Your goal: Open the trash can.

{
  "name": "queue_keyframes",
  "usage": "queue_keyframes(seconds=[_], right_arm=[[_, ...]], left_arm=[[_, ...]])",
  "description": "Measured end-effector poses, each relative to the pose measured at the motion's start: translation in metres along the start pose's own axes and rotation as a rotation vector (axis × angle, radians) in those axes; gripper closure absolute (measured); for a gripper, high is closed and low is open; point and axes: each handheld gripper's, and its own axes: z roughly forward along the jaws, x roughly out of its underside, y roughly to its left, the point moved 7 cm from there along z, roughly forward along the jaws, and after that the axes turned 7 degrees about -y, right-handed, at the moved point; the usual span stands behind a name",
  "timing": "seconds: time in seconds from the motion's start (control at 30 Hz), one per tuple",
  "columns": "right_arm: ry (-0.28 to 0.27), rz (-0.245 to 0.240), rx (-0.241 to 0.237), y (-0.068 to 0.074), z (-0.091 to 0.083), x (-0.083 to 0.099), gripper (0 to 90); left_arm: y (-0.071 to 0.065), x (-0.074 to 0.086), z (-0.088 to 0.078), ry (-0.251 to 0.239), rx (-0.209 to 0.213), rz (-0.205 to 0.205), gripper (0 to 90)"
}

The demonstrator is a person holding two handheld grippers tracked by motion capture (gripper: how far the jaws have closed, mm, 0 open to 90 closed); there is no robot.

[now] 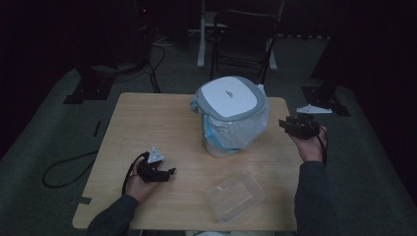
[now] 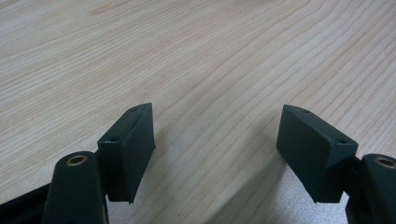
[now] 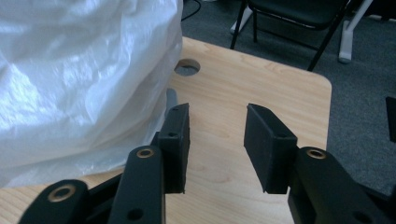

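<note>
Nearest the high camera, a clear plastic container lies on the wooden worktop close to its near edge, a little right of centre, untouched. Behind it, mid-worktop toward the far edge, stands a small bin with a white lid in a grey rim, lined with a white plastic bag that billows around its sides.

The left gripper is held low over the worktop at the near left, well apart from both bin and container. Its jaws stand wide open with bare wood between them.

The right gripper is held raised at the right edge of the worktop, just beside the bin. Its jaws are parted with nothing between them; in the right gripper view the bag hangs just beside one jaw, and contact cannot be told. A cable hole shows in the worktop beyond the jaws, and a black chair stands on the floor behind.
</note>
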Motion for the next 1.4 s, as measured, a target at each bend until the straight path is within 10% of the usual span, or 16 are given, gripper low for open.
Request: queue_keyframes(seconds=[1.03,1.4], right_arm=[[-0.063,-0.048,-0.050,0.013,0.009,-0.071,71.3],[-0.056,-0.054,-0.083,0.019,0.017,-0.080,90.0]], left_arm=[[0.000,0.000,0.000,0.000,0.000,0.000,28.7],[0.000,0.000,0.000,0.001,-0.001,0.002,28.6]])
